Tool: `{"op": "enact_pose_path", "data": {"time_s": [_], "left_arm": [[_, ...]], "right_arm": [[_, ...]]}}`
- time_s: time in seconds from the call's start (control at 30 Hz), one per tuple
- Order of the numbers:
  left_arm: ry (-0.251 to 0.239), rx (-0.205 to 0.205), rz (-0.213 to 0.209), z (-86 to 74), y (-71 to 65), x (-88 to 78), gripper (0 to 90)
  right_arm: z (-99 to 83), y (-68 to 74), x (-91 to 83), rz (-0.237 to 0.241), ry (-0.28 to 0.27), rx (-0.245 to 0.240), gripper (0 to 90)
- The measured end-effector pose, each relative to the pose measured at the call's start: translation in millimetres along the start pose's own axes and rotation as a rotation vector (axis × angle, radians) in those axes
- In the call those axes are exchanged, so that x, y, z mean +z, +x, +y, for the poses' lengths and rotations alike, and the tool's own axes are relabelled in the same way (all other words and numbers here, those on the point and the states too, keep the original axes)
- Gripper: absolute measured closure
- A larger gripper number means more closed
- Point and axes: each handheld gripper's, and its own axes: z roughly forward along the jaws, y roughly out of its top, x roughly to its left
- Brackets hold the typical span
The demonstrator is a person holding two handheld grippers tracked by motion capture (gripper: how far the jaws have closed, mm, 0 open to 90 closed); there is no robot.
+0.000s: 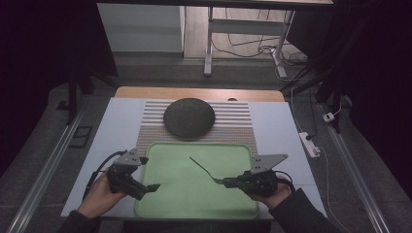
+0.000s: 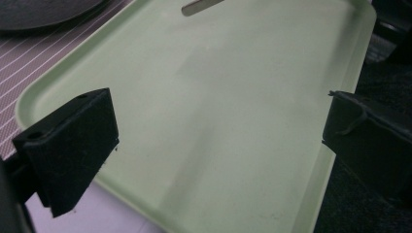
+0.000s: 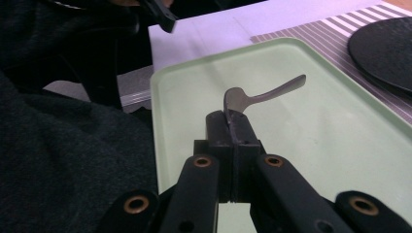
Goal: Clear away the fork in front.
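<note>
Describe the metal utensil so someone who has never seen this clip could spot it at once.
Start at the pale green tray at the near edge of the table. Over its right half, the right gripper is shut on one end of a slim grey metal utensil, whose handle slants toward the dark round plate. It is the only metal item there.

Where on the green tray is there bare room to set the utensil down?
Most of the tray is bare: the wide patch between the left tool and the utensil, plus the near strip along the front rim. The right tool, shut on the utensil, crowds the right middle. Beyond the far rim, the dark round plate takes up the striped mat.
</note>
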Motion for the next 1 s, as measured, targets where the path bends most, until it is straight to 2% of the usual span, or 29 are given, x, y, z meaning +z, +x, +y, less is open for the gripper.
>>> {"op": "enact_pose_path", "data": {"time_s": [0.23, 0.33, 0.47, 0.53, 0.83, 0.93, 1.0], "left_arm": [[0.026, 0.076, -0.040, 13.5, -2.0, 12.4, 0.0], [0.042, 0.111, -0.069, 18.7, -0.9, 16.7, 0.0], [0.049, 0.136, -0.113, 25.4, 1.0, 24.3, 0.0], [0.065, 0.155, -0.115, 29.3, 1.0, 29.0, 0.0], [0.106, 0.230, -0.172, 48.3, -5.6, 53.0, 0.4], [0.130, 0.289, -0.183, 54.8, -8.9, 60.5, 1.9], [0.134, 0.311, -0.197, 58.6, -11.2, 65.2, 3.1]], "right_arm": [[3.1, 5.1, 5.0, 0.057, 0.000, -0.019, 89.6], [4.0, 6.7, 7.6, 0.081, 0.005, -0.023, 89.6], [5.7, 9.2, 10.5, 0.104, 0.008, -0.032, 89.6], [6.5, 10.7, 11.4, 0.115, 0.009, -0.035, 89.6], [10.5, 14.8, 15.2, 0.153, 0.011, -0.050, 89.6], [11.4, 15.5, 16.6, 0.163, 0.021, -0.057, 89.6], [11.9, 16.2, 17.4, 0.168, 0.023, -0.060, 89.6]]}}
